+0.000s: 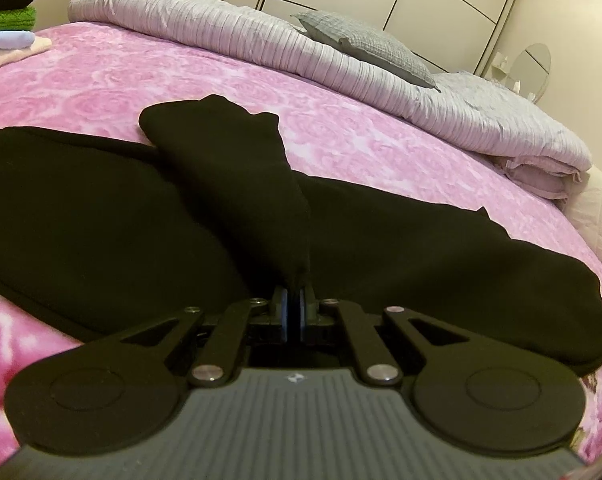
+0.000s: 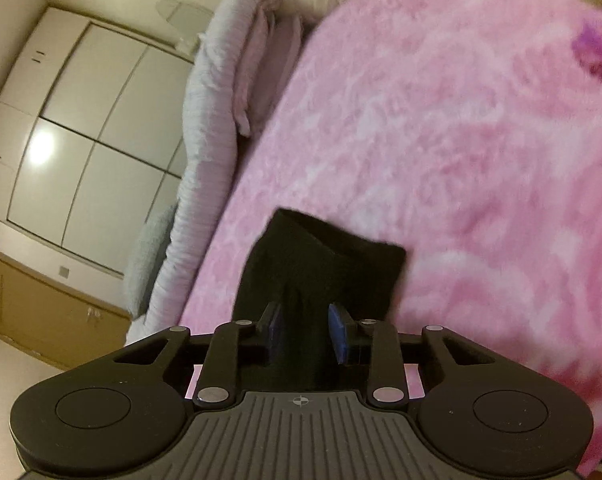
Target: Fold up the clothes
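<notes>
- Your left hand-held gripper [image 1: 294, 300] is pinched tight on a fold of the black garment [image 1: 101, 220], with its blue pads nearly together and cloth caught at their tips.
- From that pinch a sleeve [image 1: 225, 160] runs up and away across the garment, its cuff end lying on the pink blanket [image 1: 341, 120].
- The rest of the garment is spread flat across the bed's near part, reaching out to both sides of your left hand-held gripper.
- Your right hand-held gripper [image 2: 307, 330] stands partly open, with black cloth [image 2: 321, 268] between its blue pads [image 2: 339, 330]; a gap shows beside the right pad, so it is not clamped.
- That piece of cloth ends in a straight hem just ahead of the fingers, lying on the blanket.
- A rolled pale duvet [image 1: 261, 40] with a grey pillow [image 1: 365, 46] on it lies along the bed's far edge.
- A stack of folded clothes [image 1: 9, 12] sits at the bed's far left corner.
- White wardrobe doors [image 2: 89, 132] stand beyond the bed.
</notes>
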